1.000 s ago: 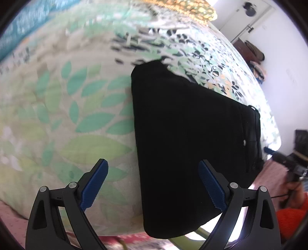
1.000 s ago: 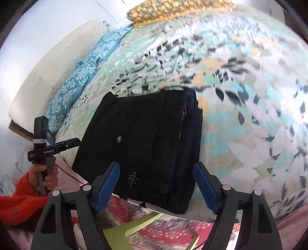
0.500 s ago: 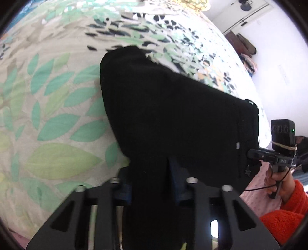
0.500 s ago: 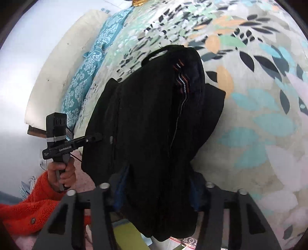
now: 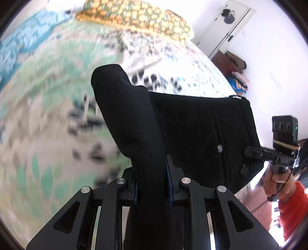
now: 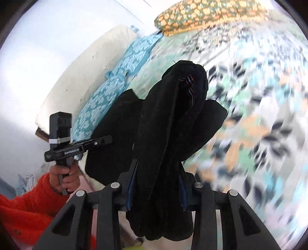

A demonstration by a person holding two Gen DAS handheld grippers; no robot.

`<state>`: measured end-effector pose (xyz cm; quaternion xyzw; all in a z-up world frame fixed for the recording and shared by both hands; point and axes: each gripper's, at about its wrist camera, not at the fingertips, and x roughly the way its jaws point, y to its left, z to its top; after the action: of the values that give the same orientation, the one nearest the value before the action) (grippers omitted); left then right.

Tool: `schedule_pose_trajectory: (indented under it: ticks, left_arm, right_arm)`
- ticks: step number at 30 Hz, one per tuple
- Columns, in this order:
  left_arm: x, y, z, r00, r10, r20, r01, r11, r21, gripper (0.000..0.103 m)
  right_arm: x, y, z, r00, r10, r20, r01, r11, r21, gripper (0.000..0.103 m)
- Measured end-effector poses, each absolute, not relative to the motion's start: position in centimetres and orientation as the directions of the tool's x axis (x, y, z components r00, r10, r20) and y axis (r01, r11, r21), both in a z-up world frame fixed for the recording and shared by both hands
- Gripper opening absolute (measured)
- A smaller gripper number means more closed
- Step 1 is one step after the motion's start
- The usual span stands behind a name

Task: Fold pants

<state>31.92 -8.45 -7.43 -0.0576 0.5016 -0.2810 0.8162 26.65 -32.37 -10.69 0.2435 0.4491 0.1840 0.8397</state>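
Observation:
The black pants (image 5: 184,123) are folded into a thick bundle and held up off the leaf-print bedspread (image 5: 48,115). My left gripper (image 5: 152,184) is shut on one near corner of the bundle. My right gripper (image 6: 156,184) is shut on the other near corner, where the stacked layers and a stitched waistband (image 6: 189,86) show. The pants (image 6: 169,125) hang between the two grippers. Each gripper also shows in the other's view, the right one (image 5: 269,153) at the right, the left one (image 6: 77,146) at the left.
A pineapple-print pillow (image 5: 134,17) and a blue patterned pillow (image 6: 115,84) lie at the head of the bed. A door (image 5: 225,27) and a dresser with clothes (image 5: 231,65) stand at the far right. The bedspread (image 6: 259,115) is blurred by motion.
Both grippers went from open above the flat folded pants to shut on the near edge. They have since lifted the bundle off the bed, and the view has tilted up.

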Motion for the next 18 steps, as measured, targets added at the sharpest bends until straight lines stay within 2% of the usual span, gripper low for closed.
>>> schedule_pose_trajectory:
  ticks: [3, 4, 5, 6, 7, 8, 9, 10, 12, 13, 14, 16, 18]
  left_arm:
    - [34.6, -9.9, -8.6, 0.380, -0.471, -0.796, 0.413, 0.857, -0.310, 0.028]
    - [35.4, -10.4, -9.7, 0.395, -0.431, -0.811, 0.400, 0.876, -0.270, 0.040]
    - [35.8, -10.6, -11.0, 0.415, -0.370, -0.831, 0.381, 0.900, -0.211, 0.058]
    - [35.9, -10.8, -12.5, 0.443, -0.282, -0.851, 0.352, 0.928, -0.124, 0.066]
    - [35.8, -10.9, -13.6, 0.462, -0.214, -0.860, 0.335, 0.941, -0.054, 0.068]
    - [35.2, -10.6, -14.8, 0.473, -0.156, -0.867, 0.324, 0.946, 0.006, 0.068]
    - [34.2, -10.2, -15.6, 0.472, -0.134, -0.871, 0.320, 0.947, 0.027, 0.069]
    - [33.2, -9.5, -16.0, 0.474, -0.143, -0.869, 0.320, 0.947, 0.019, 0.069]
    - [30.5, -7.8, -16.0, 0.501, -0.137, -0.855, 0.303, 0.953, 0.025, 0.079]
    - [29.2, -7.1, -15.8, 0.516, -0.121, -0.848, 0.290, 0.956, 0.040, 0.092]
    - [28.2, -6.7, -15.5, 0.523, -0.111, -0.845, 0.282, 0.958, 0.049, 0.096]
    - [26.6, -6.6, -14.7, 0.540, -0.103, -0.836, 0.273, 0.960, 0.058, 0.096]
    - [25.1, -7.0, -13.8, 0.568, -0.083, -0.819, 0.257, 0.963, 0.081, 0.096]
  right_arm:
    - [29.1, -33.9, -10.9, 0.558, 0.455, -0.694, -0.060, 0.856, 0.513, 0.038]
    - [29.6, -34.4, -11.8, 0.552, 0.437, -0.710, -0.032, 0.862, 0.506, 0.041]
    - [29.8, -34.8, -13.1, 0.536, 0.392, -0.747, 0.015, 0.881, 0.473, 0.044]
    - [29.7, -35.1, -14.3, 0.518, 0.313, -0.796, 0.070, 0.912, 0.404, 0.051]
    - [29.3, -35.2, -15.5, 0.489, 0.225, -0.843, 0.121, 0.939, 0.321, 0.057]
    - [28.4, -35.0, -16.6, 0.467, 0.158, -0.870, 0.150, 0.956, 0.254, 0.057]
    - [27.2, -34.8, -17.2, 0.467, 0.119, -0.876, 0.162, 0.963, 0.217, 0.057]
    - [25.7, -34.5, -17.3, 0.495, 0.109, -0.862, 0.168, 0.961, 0.218, 0.061]
    - [22.5, -33.7, -16.9, 0.533, 0.051, -0.845, 0.205, 0.961, 0.187, 0.068]
    - [21.0, -33.0, -16.6, 0.543, 0.022, -0.839, 0.220, 0.961, 0.168, 0.070]
    - [19.9, -32.2, -16.3, 0.555, 0.007, -0.832, 0.229, 0.960, 0.160, 0.072]
    - [18.3, -30.7, -15.8, 0.570, -0.025, -0.821, 0.248, 0.958, 0.143, 0.085]
    - [17.4, -29.0, -15.2, 0.576, -0.030, -0.817, 0.251, 0.958, 0.142, 0.089]
